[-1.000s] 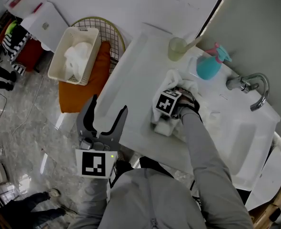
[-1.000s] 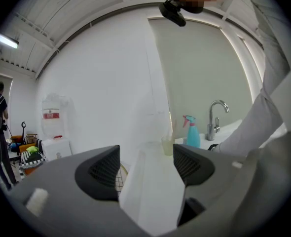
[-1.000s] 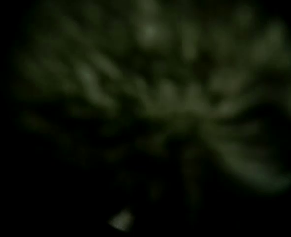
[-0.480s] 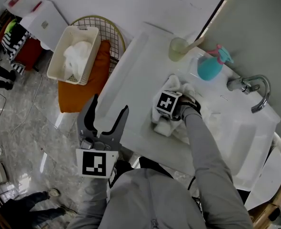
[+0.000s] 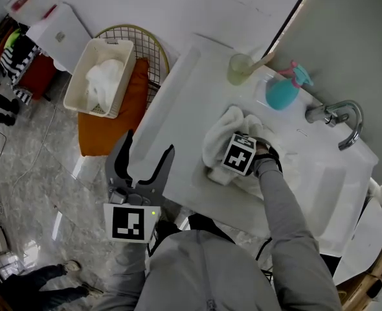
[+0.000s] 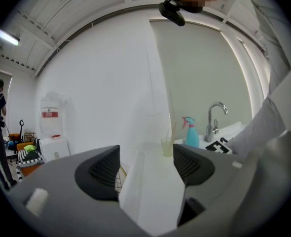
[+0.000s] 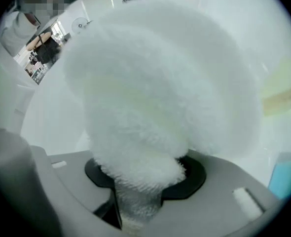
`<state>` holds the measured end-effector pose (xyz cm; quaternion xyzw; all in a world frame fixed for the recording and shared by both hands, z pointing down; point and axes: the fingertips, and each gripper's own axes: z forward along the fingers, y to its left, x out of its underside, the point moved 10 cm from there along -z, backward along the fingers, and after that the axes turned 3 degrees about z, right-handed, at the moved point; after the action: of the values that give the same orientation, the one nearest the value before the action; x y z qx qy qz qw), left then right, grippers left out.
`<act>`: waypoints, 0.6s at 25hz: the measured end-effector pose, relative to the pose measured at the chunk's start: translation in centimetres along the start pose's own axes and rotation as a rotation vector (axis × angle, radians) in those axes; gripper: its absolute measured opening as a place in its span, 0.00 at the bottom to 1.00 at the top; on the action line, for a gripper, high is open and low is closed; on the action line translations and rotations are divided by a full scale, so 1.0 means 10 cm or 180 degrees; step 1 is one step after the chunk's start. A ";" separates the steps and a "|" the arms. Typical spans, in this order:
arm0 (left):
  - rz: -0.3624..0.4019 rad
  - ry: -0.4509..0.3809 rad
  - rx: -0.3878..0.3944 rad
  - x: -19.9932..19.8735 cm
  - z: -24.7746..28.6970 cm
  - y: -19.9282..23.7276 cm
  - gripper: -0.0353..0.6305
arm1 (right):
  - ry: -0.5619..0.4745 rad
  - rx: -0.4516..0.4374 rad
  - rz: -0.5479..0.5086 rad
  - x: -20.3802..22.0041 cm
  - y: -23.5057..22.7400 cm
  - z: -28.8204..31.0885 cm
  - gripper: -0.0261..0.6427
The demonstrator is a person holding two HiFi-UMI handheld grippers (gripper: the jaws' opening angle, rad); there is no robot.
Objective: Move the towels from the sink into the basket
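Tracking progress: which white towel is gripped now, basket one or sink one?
The sink towel: the right tool is closing its jaws on it. The basket towel lies loose, untouched.

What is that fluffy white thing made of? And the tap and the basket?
Towel: soft terry cloth, probably cotton; its surface is fuzzy all over with tiny loops.
Tap: shiny metal, likely chrome; it gleams silver.
Basket: looks like cream plastic with a matte finish and smooth, stiff walls that seem slotted at one end.

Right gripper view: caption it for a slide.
Right gripper closing its fingers on a fluffy white towel that fills the frame.
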<state>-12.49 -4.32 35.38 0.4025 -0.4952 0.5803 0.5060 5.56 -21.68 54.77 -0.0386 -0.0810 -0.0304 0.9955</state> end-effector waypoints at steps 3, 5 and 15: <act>-0.0015 -0.0029 0.0035 0.00 -0.02 0.00 0.61 | -0.0289 0.0223 0.0092 0.02 0.03 -0.21 0.35; -0.0031 -0.0056 0.0051 -0.01 -0.04 0.00 0.61 | -0.0480 0.0387 0.0134 0.04 0.05 -0.34 0.35; -0.0050 -0.0162 0.0097 -0.06 -0.20 0.06 0.61 | -0.1262 0.1230 0.0453 0.22 0.20 -1.16 0.35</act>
<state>-12.89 -2.49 34.29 0.4286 -0.4959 0.5734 0.4915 9.69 -20.79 43.57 0.1411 -0.2754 0.0637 0.9488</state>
